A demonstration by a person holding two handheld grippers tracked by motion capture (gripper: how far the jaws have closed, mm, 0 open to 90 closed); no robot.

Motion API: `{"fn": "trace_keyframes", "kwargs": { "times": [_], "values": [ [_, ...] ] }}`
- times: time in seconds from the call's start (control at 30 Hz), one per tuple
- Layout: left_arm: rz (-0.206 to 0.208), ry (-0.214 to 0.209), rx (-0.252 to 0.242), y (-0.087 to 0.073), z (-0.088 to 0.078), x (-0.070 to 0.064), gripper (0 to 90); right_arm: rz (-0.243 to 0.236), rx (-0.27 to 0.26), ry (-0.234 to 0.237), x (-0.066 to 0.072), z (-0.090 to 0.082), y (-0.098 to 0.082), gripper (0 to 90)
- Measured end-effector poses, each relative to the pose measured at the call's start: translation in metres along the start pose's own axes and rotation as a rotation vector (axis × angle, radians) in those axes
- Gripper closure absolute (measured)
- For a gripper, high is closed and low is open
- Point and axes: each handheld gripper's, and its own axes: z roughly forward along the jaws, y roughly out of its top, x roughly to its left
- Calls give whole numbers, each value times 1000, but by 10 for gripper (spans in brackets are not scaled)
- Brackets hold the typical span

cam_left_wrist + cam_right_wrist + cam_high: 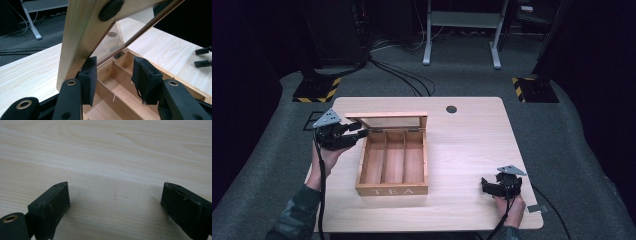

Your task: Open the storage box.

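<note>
- Three compartments in the wooden tea box, all bare as far as I can see, and it sits mid-table with TEA lettered on the front wall.
- From my high view the light wood table stands on grey carpet, with cables and a metal frame behind.
- Up close, the left gripper has its jaws spread at the raised glass-paned lid, one pad touching the lid frame.
- Right gripper is gaping wide over bare tabletop, near the front right corner.
</note>
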Motion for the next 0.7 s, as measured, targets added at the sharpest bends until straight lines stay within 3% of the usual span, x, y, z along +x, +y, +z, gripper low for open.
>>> {"fn": "trace_keyframes", "kwargs": {
  "times": [0.27,0.7],
  "values": [
    [10,18,1,-8,-4,-4,542,0,0,0,0,0,0,77],
    [37,48,0,-34,-7,-20,539,2,0,-2,0,0,0,79]
  ]
}}
